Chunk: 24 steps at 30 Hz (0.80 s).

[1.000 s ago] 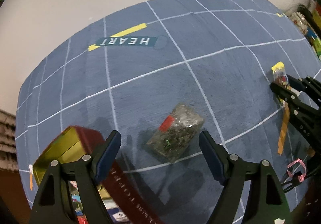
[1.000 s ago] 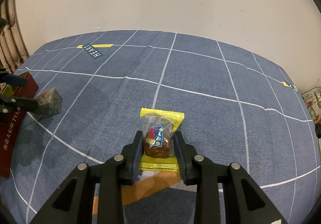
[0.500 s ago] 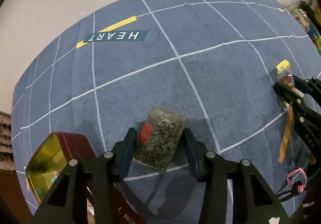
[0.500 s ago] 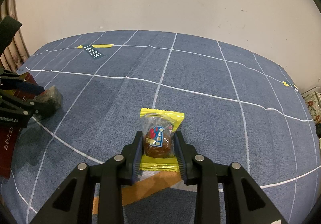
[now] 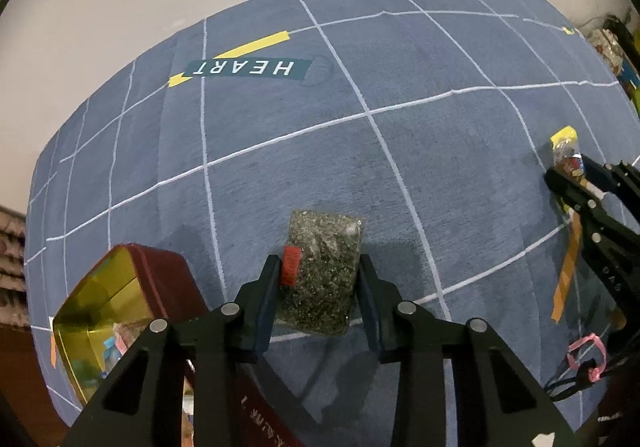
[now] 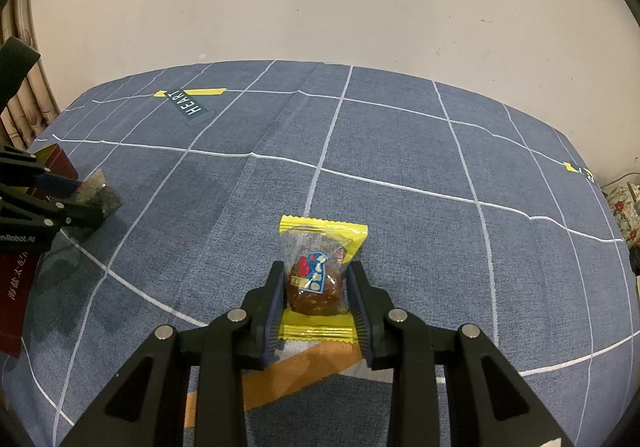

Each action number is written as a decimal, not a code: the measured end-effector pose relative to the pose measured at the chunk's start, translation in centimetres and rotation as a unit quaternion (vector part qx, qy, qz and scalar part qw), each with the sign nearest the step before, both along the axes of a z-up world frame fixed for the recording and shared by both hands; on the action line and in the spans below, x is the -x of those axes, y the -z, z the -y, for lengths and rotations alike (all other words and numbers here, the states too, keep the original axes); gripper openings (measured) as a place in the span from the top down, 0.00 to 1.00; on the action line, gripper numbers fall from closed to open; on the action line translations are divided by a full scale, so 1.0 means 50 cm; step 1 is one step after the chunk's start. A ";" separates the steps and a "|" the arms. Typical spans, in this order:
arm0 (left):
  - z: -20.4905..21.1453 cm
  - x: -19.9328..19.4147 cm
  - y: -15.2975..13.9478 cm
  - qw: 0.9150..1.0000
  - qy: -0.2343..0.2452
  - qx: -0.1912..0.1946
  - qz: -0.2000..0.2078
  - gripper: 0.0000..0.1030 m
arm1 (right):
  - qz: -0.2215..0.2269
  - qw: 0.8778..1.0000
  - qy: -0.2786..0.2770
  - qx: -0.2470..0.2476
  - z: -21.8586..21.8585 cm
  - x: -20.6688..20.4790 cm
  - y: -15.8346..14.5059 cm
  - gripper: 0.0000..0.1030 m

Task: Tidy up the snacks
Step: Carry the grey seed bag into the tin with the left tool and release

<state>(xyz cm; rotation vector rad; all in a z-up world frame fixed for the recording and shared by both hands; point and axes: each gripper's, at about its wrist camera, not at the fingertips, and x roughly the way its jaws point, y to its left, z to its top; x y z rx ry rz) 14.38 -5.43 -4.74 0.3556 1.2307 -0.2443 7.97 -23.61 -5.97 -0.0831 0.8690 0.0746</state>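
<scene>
**Now: two packets in two tongs, one box to fill**

Here we have the left tongs [image 5: 318, 295] closing on the dark speckled packet [image 5: 322, 271], which lies between the jaws with its red tag against the left pad. The pads look to be touching its sides, and the packet seems to rest on the blue checked cloth of the desk [image 5: 400, 95]. The right tongs [image 6: 314, 299] are nearly closed and clamp the yellow-edged sweet [image 6: 318, 267] by its round middle, the crimped ends sticking out ahead of and behind the jaws.

To do this step well, we would let the left squeeze finish before lifting, and keep the pads on the packet's long sides so that it does not pivot about the tagged edge. The wrapper is likely slippery and soft, so a firm, square pinch serves better than a hard one. We would then lift straight up before swinging toward the open red box [image 5: 116, 299], which sits just left of the left tongs, its gold lining showing and some wrappers already inside.

Counting what we see: two tongs, one speckled packet, one sweet, one red box. How many snacks lie in the box we cannot tell. A further heap of wrapped things [image 5: 610, 47] sits far to the right, too blurred to count.
</scene>
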 end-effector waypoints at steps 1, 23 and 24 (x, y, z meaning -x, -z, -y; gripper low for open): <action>-0.002 0.001 -0.005 1.000 -0.002 0.004 0.001 0.68 | 0.000 1.000 0.000 0.000 0.000 -0.001 0.000 0.69; -0.063 0.055 -0.132 0.996 -0.057 0.067 0.012 0.68 | 0.000 1.000 0.000 0.000 0.001 0.001 -0.001 0.69; -0.070 0.059 -0.139 0.996 -0.063 0.069 0.015 0.68 | 0.000 1.000 0.000 0.000 0.001 0.001 -0.001 0.69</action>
